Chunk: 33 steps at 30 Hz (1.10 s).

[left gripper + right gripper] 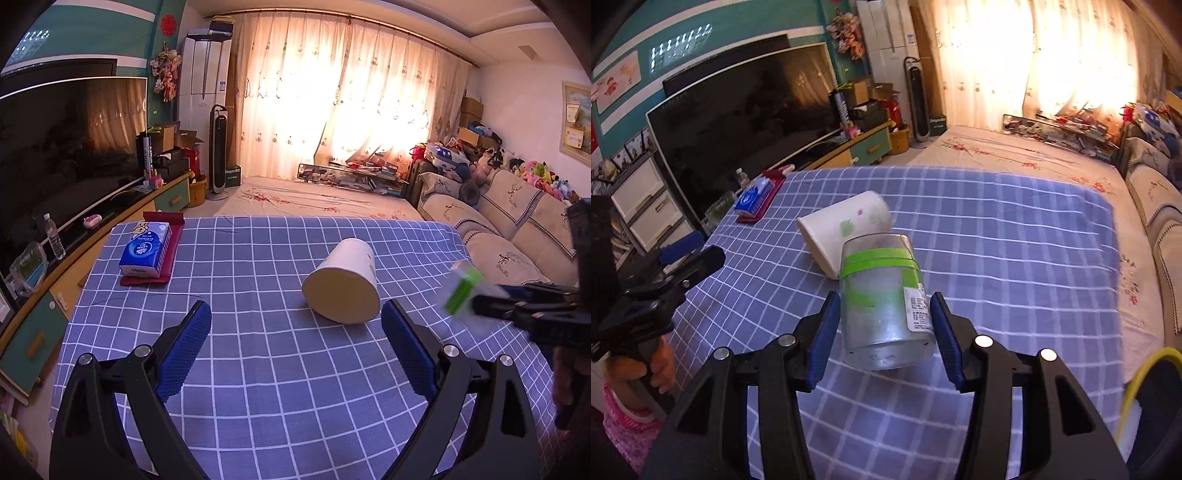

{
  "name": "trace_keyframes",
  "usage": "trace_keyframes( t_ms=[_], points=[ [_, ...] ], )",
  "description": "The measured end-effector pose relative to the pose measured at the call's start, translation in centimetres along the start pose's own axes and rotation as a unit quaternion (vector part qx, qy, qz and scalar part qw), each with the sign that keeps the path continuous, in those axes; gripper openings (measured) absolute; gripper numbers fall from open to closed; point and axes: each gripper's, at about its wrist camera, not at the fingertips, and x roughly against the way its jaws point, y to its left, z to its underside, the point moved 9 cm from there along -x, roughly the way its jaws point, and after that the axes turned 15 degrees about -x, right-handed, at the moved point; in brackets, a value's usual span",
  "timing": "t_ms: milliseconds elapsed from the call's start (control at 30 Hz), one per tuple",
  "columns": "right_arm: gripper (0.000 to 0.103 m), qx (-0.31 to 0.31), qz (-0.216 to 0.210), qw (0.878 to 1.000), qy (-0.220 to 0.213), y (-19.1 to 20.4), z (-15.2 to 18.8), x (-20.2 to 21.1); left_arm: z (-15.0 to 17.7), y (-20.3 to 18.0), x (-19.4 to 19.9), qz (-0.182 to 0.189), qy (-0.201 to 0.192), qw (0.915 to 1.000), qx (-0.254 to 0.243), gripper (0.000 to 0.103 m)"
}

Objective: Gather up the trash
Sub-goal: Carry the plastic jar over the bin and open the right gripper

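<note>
A white paper cup (pixel 343 282) lies on its side on the blue checked tablecloth (pixel 258 369), just beyond and right of my open, empty left gripper (pixel 295 325). It also shows in the right wrist view (pixel 846 229). My right gripper (pixel 884 308) is shut on a clear plastic jar with green bands (pixel 884 299), held above the cloth in front of the cup. In the left wrist view the jar (pixel 461 290) is blurred at the right, held by the right gripper (pixel 476 304).
A blue tissue pack (pixel 146 249) lies on a red mat (pixel 173 251) at the table's far left. A TV cabinet with a water bottle (pixel 54 236) stands left. A sofa (pixel 517 229) stands right. A yellow-rimmed bin (pixel 1145 398) sits at lower right.
</note>
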Motion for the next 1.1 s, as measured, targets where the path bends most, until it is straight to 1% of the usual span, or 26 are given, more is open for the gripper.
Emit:
trace_keyframes(
  t_ms=[100,167,200,233,267,300,333,367,400,433,467,567,667,767,867,933,1000,1100],
  points=[
    [0.048,-0.037,0.031,0.998,-0.031,-4.7,-0.2,3.5,0.0,-0.4,-0.1,0.003,0.002,1.0000,-0.004,0.092],
    [0.048,-0.076,0.075,0.993,-0.056,-9.8,0.1,6.1,0.1,-0.6,-0.2,0.006,0.004,1.0000,-0.006,0.092],
    [0.048,-0.090,0.094,0.990,-0.061,-11.6,0.3,6.8,0.1,-0.7,-0.3,0.007,0.004,0.9999,-0.007,0.092],
    [0.048,-0.116,0.124,0.983,-0.067,-14.9,0.8,7.9,0.1,-0.8,-0.3,0.007,0.004,0.9999,-0.008,0.092],
    [0.048,-0.134,0.143,0.978,-0.070,-17.0,1.2,8.5,0.1,-0.9,-0.4,0.008,0.005,0.9999,-0.009,0.092],
    [0.048,-0.157,0.173,0.970,-0.071,-20.0,1.9,9.2,0.2,-1.0,-0.4,0.009,0.006,0.9999,-0.010,0.092],
    [0.048,-0.170,0.192,0.964,-0.071,-21.9,2.5,9.6,0.2,-1.1,-0.4,0.011,0.006,0.9999,-0.011,0.092],
    [0.048,-0.191,0.224,0.953,-0.070,-24.9,3.5,10.3,0.3,-1.2,-0.4,0.011,0.006,0.9999,-0.012,0.092],
    [0.048,-0.205,0.243,0.946,-0.066,-26.9,4.2,10.6,0.3,-1.2,-0.5,0.011,0.008,0.9998,-0.013,0.092],
    [0.048,-0.221,0.260,0.938,-0.059,-29.0,5.1,10.7,0.3,-1.3,-0.6,0.012,0.010,0.9998,-0.013,0.092],
    [0.048,-0.233,0.269,0.933,-0.054,-30.3,5.8,10.6,0.4,-1.3,-0.7,0.014,0.011,0.9998,-0.013,0.092],
    [0.049,-0.250,0.294,0.922,-0.032,-33.6,7.4,10.0,0.6,-1.5,-1.1,0.020,0.017,0.9996,-0.011,0.092],
    [0.049,-0.261,0.306,0.915,-0.035,-34.6,7.7,9.8,0.7,-1.8,-1.5,0.020,0.022,0.9994,-0.016,0.092],
    [0.051,-0.259,0.301,0.916,-0.055,-33.8,6.3,10.3,0.8,-2.1,-1.6,0.023,0.025,0.9992,-0.021,0.092],
    [0.053,-0.249,0.275,0.925,-0.085,-31.0,3.5,10.6,0.9,-2.6,-2.0,0.028,0.030,0.9987,-0.029,0.092],
    [0.057,-0.235,0.253,0.931,-0.114,-28.1,1.4,10.9,0.9,-2.9,-2.3,0.030,0.034,0.9985,-0.031,0.092],
    [0.059,-0.223,0.230,0.937,-0.139,-25.7,-0.3,11.1,1.1,-3.2,-2.7,0.031,0.042,0.9983,-0.027,0.092],
    [0.060,-0.203,0.200,0.943,-0.170,-21.7,-2.4,10.9,1.2,-3.7,-3.5,0.043,0.060,0.9971,-0.016,0.092]
  ],
)
